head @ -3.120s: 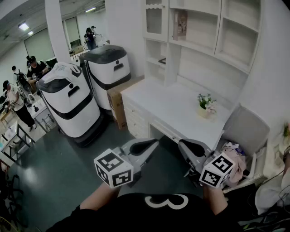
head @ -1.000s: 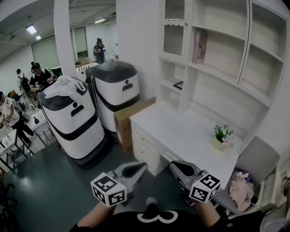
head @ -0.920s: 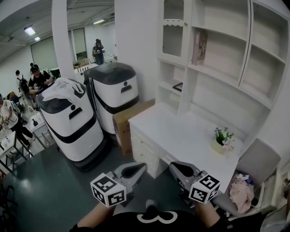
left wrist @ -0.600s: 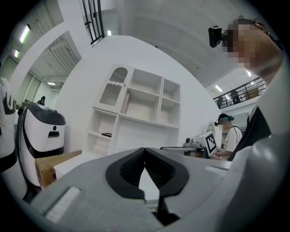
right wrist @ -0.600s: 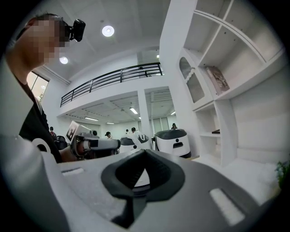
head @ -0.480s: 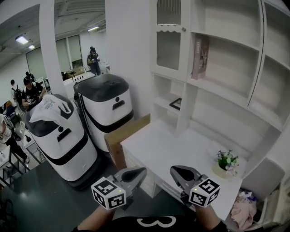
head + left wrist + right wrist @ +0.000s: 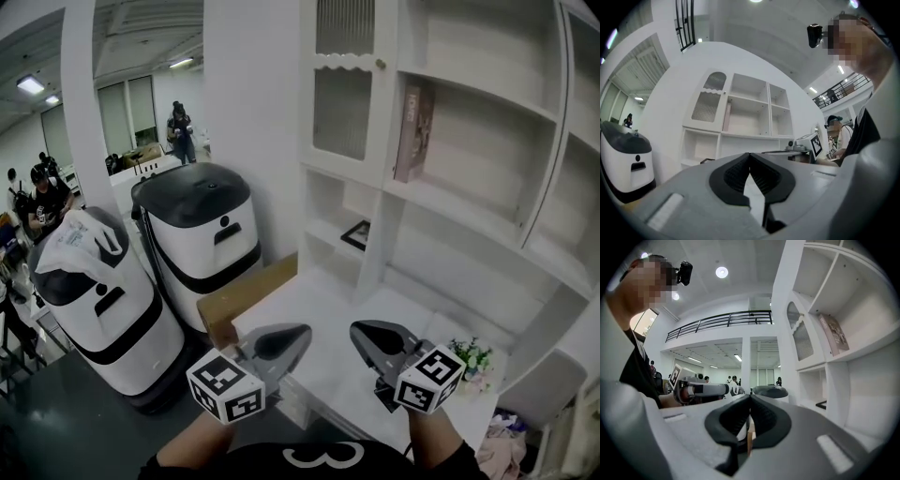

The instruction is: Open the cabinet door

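The cabinet door is a white frame with ribbed glass, closed, at the top left of the white shelf unit. Its small round knob sits on the right edge. My left gripper and right gripper are held side by side low in the head view, above the desk's near edge and well below the door. Both are shut and hold nothing. The left gripper view shows the door far off beyond the left gripper. In the right gripper view the door stands to the right of the right gripper.
A white desk with a small flower pot lies under the shelves. A book and a dark frame sit on the shelves. Left of the desk are a cardboard box and two white-and-black machines. People stand far back left.
The whole view has closed in on the shelf unit, and the door looks larger and higher. Both grippers have come forward and up together, from over the floor to the desk edge, still shut.
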A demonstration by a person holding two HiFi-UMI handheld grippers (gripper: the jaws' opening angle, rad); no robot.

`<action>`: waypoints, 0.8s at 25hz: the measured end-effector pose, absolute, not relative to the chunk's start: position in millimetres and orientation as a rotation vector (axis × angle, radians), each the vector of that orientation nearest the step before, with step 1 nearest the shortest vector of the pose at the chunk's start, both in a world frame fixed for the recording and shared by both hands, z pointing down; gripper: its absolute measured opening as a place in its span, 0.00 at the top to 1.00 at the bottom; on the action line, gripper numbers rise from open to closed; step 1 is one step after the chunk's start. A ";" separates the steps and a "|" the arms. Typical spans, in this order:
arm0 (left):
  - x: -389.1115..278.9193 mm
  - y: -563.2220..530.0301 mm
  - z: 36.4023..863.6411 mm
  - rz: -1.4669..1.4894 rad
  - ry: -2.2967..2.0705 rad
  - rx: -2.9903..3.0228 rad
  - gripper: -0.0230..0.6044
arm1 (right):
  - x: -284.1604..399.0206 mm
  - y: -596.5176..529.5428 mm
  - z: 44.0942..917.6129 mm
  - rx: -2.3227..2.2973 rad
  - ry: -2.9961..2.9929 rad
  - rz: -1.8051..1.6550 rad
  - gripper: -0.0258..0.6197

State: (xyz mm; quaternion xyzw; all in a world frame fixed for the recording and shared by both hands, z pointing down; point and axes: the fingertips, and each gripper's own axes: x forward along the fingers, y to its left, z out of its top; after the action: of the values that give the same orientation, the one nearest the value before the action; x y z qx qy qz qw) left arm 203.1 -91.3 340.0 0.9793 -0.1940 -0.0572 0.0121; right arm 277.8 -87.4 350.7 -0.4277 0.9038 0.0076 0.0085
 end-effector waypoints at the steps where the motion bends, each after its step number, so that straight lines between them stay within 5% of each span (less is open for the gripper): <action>1: 206.1 -95.3 335.4 -0.185 -0.595 3.072 0.96 | 280.2 -91.6 343.6 -1.340 2.821 0.052 0.96; 20: 251.7 -265.3 245.3 -0.396 -0.275 3.287 0.96 | 332.9 -231.0 258.6 -1.681 2.589 0.323 0.96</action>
State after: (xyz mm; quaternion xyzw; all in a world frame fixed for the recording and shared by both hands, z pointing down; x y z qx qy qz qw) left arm 251.7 -265.3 245.3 0.9854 -0.0824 -0.1186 -0.0901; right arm 332.9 -231.0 258.6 -0.5414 0.8341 0.1040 0.0188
